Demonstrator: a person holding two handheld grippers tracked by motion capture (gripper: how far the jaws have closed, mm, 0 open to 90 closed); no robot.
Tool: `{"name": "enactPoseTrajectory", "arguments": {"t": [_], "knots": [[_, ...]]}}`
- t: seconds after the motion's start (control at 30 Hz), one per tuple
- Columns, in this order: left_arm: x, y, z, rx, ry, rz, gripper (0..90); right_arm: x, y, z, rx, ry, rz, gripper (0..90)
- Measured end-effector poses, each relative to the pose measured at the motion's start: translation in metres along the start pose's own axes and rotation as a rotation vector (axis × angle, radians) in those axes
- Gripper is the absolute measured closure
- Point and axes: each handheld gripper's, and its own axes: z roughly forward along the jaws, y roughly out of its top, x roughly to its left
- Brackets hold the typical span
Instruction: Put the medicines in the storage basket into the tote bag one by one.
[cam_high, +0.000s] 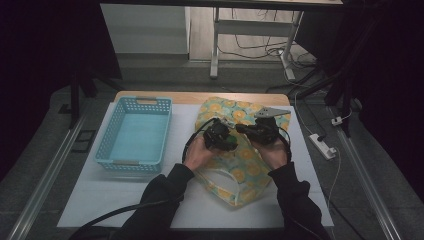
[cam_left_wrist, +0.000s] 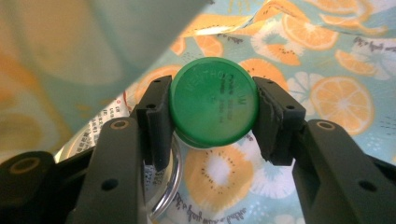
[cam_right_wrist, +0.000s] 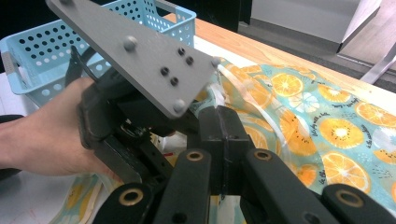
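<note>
High view: one table under a white sheet carries one blue basket at the left and one orange-print bag at the right. Two hands come in from the bottom, each with one gripper. The left gripper and the right gripper sit close together over the bag's upper half, well apart from the basket. One grey plate stands on the right gripper.

Left gripper view: the left gripper's two jaws are clamped on one green cap, one pad on each side of its round edge. The cap tops a container whose printed label shows below and to the left; one metal ring hangs under it. The cap is just above the bag's cloth, at its mouth, with a fold of the bag lifted at the upper left.

Right gripper view: the right gripper's two jaws are pressed together on the bag's edge; one clear strap of the bag runs past them. The left gripper, its grey plate and the left hand are just beside it. The basket stands behind.
</note>
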Motion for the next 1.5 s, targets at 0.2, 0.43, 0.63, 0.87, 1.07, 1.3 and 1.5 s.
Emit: {"name": "enactPoseTrajectory", "arguments": {"t": [0.2, 0.43, 0.63, 0.87, 1.07, 1.3, 1.5], "knots": [[0.001, -0.001, 0.003, -0.008, 0.003, -0.009, 51.0, -0.002, -0.002, 0.001, 0.010, -0.002, 0.003, 90.0], [0.001, 0.001, -0.004, -0.026, -0.006, -0.008, 39.7, -0.004, -0.003, 0.002, 0.014, -0.004, 0.010, 90.0], [-0.004, 0.004, -0.013, -0.022, -0.042, -0.004, 31.2, -0.004, -0.003, 0.001, 0.012, -0.003, 0.007, 90.0], [-0.012, 0.008, -0.026, -0.008, -0.077, -0.012, 21.6, -0.004, -0.003, 0.001, 0.013, -0.004, 0.007, 90.0], [-0.016, 0.007, -0.036, 0.003, -0.079, -0.006, 11.7, -0.002, -0.002, 0.000, 0.008, 0.000, 0.005, 90.0], [-0.018, 0.002, -0.050, -0.019, -0.080, -0.008, 5.0, -0.001, -0.002, 0.000, 0.010, 0.006, 0.006, 90.0], [-0.017, -0.008, -0.060, -0.044, -0.089, -0.021, 0.0, -0.001, -0.002, 0.000, 0.010, 0.010, 0.006, 90.0]]}}
